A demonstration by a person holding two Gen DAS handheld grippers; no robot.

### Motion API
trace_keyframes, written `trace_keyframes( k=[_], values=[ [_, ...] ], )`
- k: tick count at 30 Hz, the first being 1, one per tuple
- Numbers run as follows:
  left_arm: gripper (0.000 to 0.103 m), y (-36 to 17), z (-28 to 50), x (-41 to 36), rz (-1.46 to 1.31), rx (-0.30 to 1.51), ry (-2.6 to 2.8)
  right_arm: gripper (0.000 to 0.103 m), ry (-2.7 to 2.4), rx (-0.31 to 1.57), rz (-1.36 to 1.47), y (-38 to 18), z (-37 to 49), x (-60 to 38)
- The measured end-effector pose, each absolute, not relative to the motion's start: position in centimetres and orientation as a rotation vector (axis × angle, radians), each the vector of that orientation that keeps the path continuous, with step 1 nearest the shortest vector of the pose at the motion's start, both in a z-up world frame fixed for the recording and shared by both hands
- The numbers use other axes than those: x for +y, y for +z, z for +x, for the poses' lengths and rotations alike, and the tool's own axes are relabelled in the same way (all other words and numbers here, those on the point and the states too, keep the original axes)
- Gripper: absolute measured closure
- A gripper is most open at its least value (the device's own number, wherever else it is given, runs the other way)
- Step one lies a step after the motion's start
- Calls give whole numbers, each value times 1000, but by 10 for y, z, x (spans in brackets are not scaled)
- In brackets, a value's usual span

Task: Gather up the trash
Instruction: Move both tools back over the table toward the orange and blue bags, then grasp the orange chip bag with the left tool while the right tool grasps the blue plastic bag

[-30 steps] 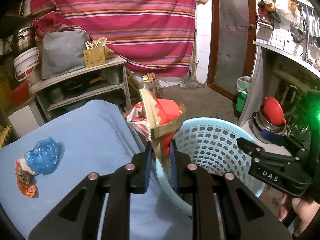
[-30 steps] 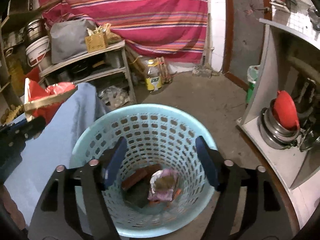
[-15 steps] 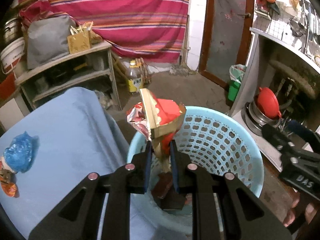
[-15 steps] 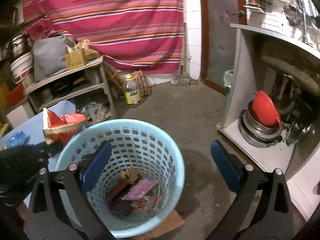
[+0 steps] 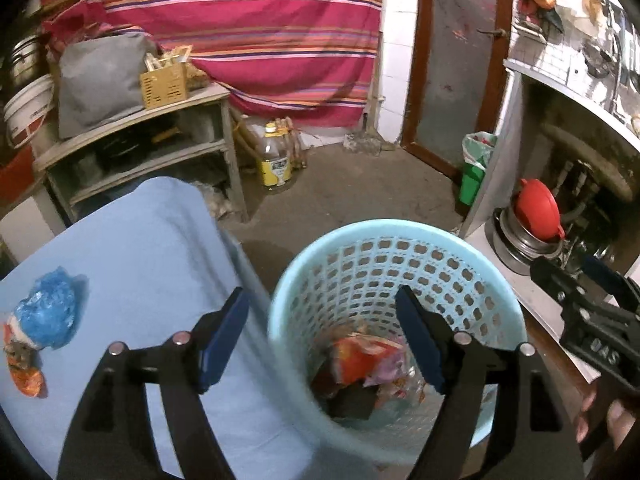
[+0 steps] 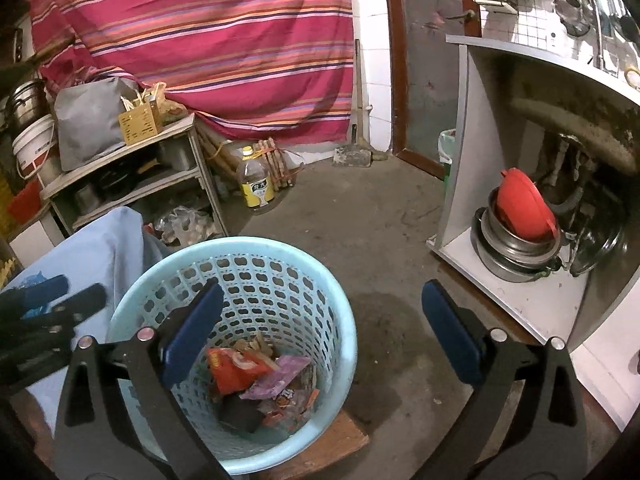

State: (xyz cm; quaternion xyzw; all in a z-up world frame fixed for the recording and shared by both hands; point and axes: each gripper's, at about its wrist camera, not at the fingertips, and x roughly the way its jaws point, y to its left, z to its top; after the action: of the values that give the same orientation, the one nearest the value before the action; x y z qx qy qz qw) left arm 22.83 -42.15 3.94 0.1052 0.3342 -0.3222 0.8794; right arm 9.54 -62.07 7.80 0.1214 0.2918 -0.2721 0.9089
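My left gripper [image 5: 322, 336] has just spread wide, nothing between its jaws, the red wrapper [image 5: 360, 360] lying in the blue basket [image 5: 384, 228] at five o'clock, while my right gripper [image 6: 320, 320] gapes wide, empty.

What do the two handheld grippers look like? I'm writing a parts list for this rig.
Both are alike. The left gripper has black, angular linkage arms with cut-out slots and round silver pivot pins, ending in two flat dark blue pads. The right gripper matches it; seen from the left wrist camera, its black body carries white lettering.
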Motion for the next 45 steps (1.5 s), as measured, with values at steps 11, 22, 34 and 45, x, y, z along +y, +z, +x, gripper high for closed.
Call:
trace_keyframes(
  k=[11,22,34,45],
  values=[
    [11,36,256,-267,200,652,-409,4,-440,643,163,76,148,-543],
    [10,-2,328,-108,127,744,-63,4,-254,714,45,60,221,-432],
    [17,-26,338,-64,141,846,-146,4,-148,746,-18,46,269,-353],
    [94,-36,357,-44,16,917,-273,4,-66,784,-66,30,295,-296]
  ],
)
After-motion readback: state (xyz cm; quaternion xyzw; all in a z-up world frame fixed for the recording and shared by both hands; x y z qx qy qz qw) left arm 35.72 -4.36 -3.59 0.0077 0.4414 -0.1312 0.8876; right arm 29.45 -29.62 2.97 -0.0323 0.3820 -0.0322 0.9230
